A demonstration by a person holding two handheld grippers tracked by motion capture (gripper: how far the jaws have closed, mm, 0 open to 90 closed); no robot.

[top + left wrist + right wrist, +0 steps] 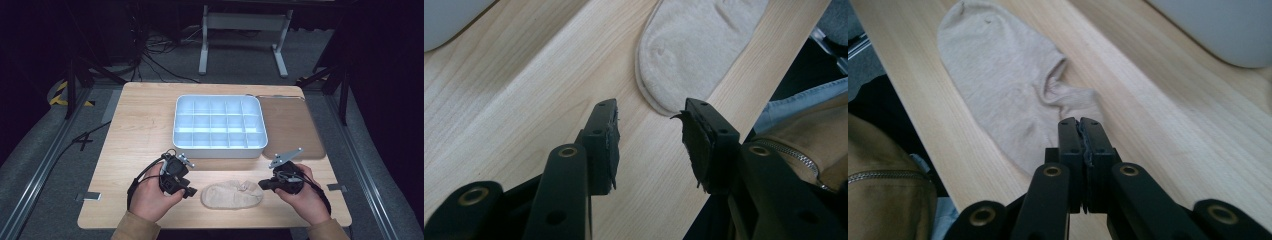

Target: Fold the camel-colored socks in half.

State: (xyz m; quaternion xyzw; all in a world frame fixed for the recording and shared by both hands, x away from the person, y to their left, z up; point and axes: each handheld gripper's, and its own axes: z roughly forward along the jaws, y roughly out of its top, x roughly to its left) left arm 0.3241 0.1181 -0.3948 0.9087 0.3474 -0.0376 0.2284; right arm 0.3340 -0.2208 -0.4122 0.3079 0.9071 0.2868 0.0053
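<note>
- Where the pale wooden table [140,130] met its near edge, a beige low-cut fabric sock [231,195] lay flat on the wood, between the two grippers, its long side running along that edge.
- Seen from the left gripper view, the sock's rounded end [694,50] sat just beyond the jaw tips, close to the table edge.
- From the right gripper view, the sock [1003,85] stretched away from the jaws, its puckered opening turned toward the inner part of the table.
- At the sock's left end, the left gripper [189,191] was held in the person's left hand [152,197]; its jaws stood wide apart, nothing between them, with the tips just short of the sock.
- At the sock's right end, the right gripper [262,185] was held in the person's right hand [302,197]; its jaws were pressed together, and their tips lay over the sock's edge by the opening. Whether any fabric was pinched between them could not be told.
- Tan sleeves [135,227] covered both forearms at the bottom of the high view.
- Farther out, a white plastic tray with many small compartments [219,150] stood on the middle of the table, well apart from the sock.
- Just beside the tray's right side lay a flat brown mat [292,130].
</note>
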